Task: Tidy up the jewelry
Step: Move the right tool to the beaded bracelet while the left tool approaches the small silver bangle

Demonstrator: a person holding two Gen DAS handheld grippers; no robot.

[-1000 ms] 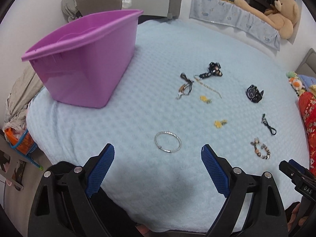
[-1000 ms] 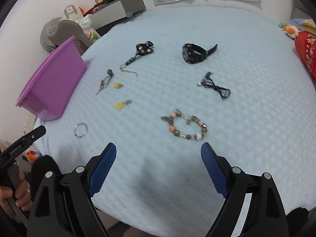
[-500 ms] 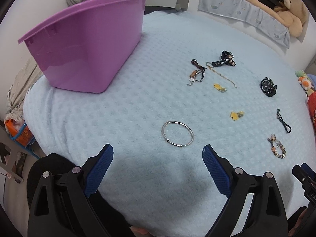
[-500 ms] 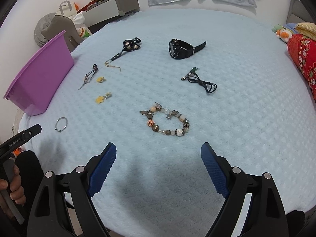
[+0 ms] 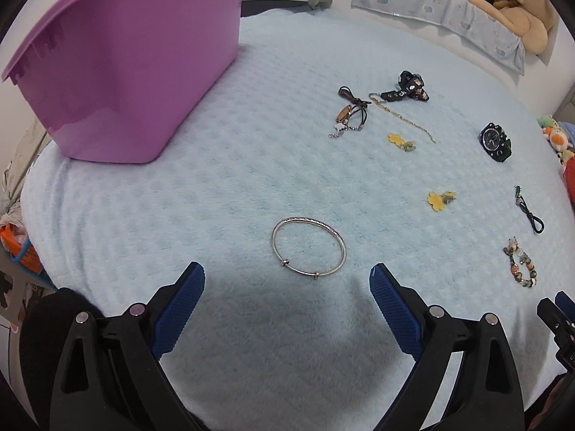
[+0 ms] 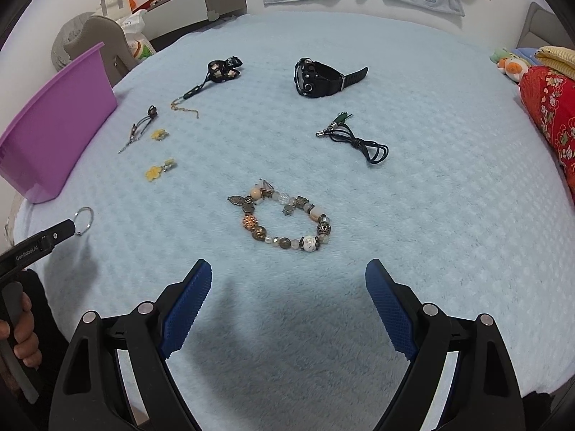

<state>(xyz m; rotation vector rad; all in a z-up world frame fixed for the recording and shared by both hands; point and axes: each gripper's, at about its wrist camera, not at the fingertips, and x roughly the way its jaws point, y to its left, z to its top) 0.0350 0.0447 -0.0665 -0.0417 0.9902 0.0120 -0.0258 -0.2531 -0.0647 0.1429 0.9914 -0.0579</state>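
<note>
Both grippers have sunk toward the blanket (image 5: 222, 194), jaws spread wide and empty: left gripper (image 5: 287, 283) just short of the bangle (image 5: 309, 246) at 12 o'clock, right gripper (image 6: 288, 280) likewise below the bead bracelet (image 6: 284, 221). Pickups look imminent; the bin (image 5: 118, 61) waits at 10 o'clock.

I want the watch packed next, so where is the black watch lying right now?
In the right wrist view the black watch lies far back on the blue blanket, beyond the dark cord.
</note>
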